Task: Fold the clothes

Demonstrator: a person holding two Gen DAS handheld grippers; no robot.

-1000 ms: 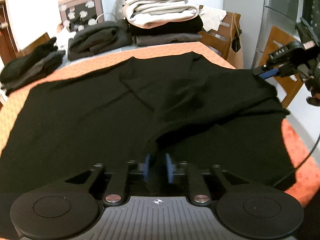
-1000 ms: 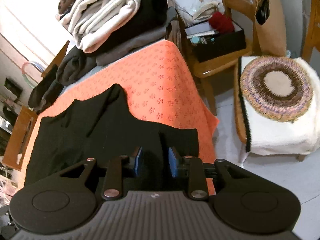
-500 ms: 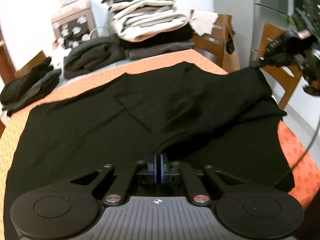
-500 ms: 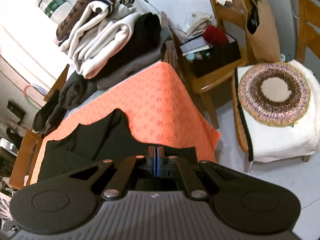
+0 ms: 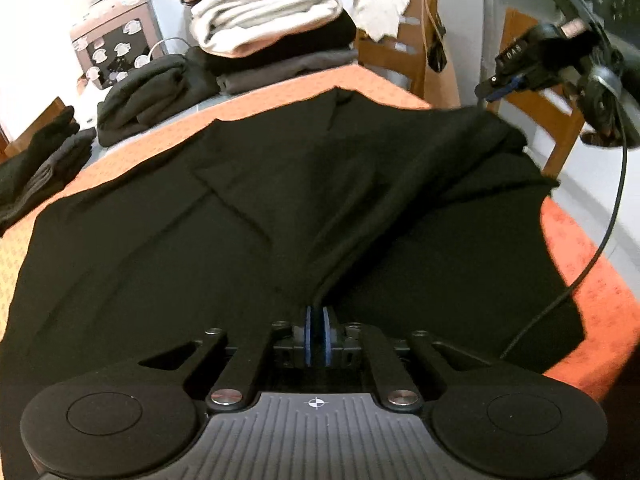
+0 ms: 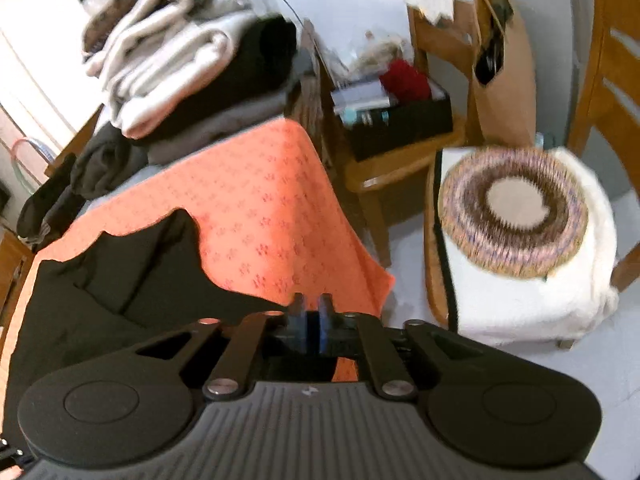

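A black garment (image 5: 200,220) lies spread over the table's orange cloth (image 5: 580,248). My left gripper (image 5: 316,320) is shut on its near edge, and a fold rises from the fingers. My right gripper (image 5: 498,88) is at the upper right of the left wrist view, holding the garment's far right corner up off the table. In the right wrist view this gripper (image 6: 311,312) is shut on the black garment (image 6: 100,280), which trails away to the left over the orange cloth (image 6: 260,200).
A tall stack of folded clothes (image 5: 272,12) and darker folded piles (image 5: 152,96) line the table's far edge. Right of the table stand a chair with a round cushion (image 6: 514,212) and a chair carrying a black box (image 6: 400,120). A cable (image 5: 600,240) hangs over the right side.
Both grippers went from open to shut on the garment. Both then rose, and the garment's right part now lifts off the table toward the right gripper.
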